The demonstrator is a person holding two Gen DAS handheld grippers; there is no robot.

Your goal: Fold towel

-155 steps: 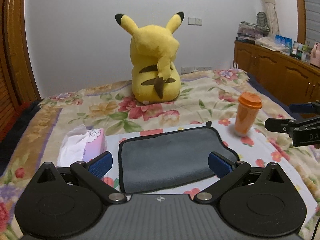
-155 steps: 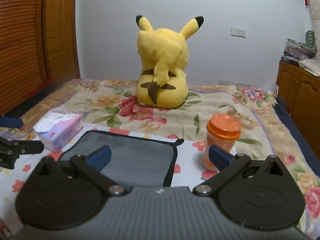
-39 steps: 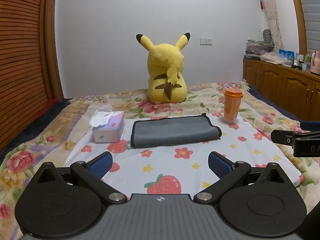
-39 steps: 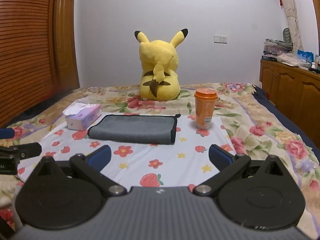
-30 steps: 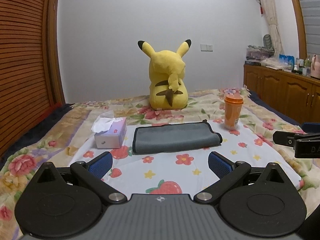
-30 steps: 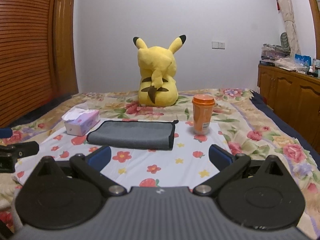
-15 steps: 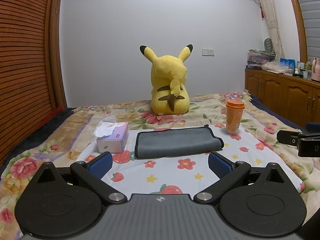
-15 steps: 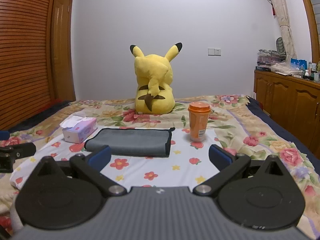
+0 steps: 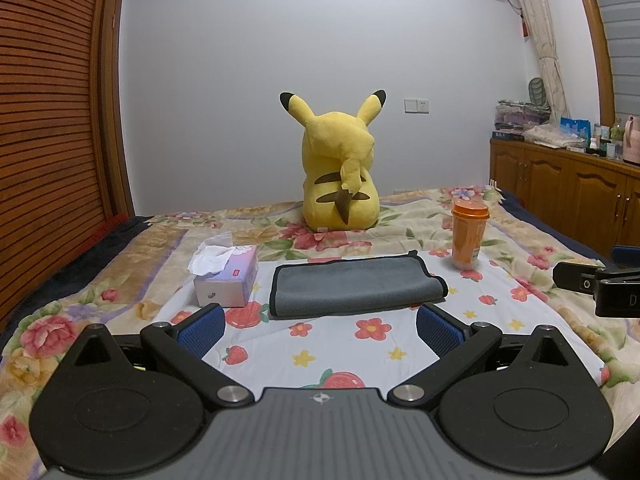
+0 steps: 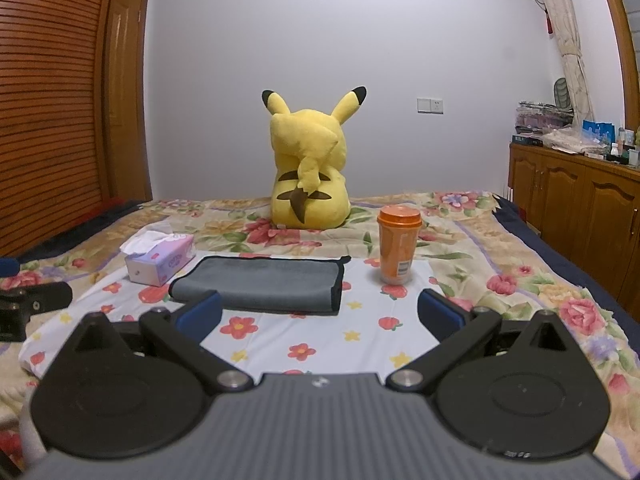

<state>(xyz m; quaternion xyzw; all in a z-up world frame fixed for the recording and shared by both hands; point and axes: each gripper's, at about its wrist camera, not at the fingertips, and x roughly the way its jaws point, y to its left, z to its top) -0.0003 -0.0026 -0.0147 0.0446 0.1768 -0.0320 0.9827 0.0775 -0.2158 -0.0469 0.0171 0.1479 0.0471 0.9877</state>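
Observation:
A grey towel [image 9: 354,286] with a black edge lies folded flat on a white flower-print cloth [image 9: 360,344] on the bed. It also shows in the right wrist view [image 10: 264,284]. My left gripper [image 9: 320,330] is open and empty, held back from the towel's near edge. My right gripper [image 10: 320,318] is open and empty, also short of the towel. Each gripper shows at the edge of the other's view: the right one [image 9: 592,280] and the left one [image 10: 28,304].
A tissue box [image 9: 226,278] stands left of the towel, an orange lidded cup [image 9: 469,236] to its right. A yellow plush toy [image 9: 340,176] sits behind. Wooden cabinets [image 9: 568,196] line the right wall, a slatted wooden wardrobe [image 9: 48,120] the left.
Both grippers have drawn back and away from the towel and stayed open. The towel lies still and looks smaller and farther off.

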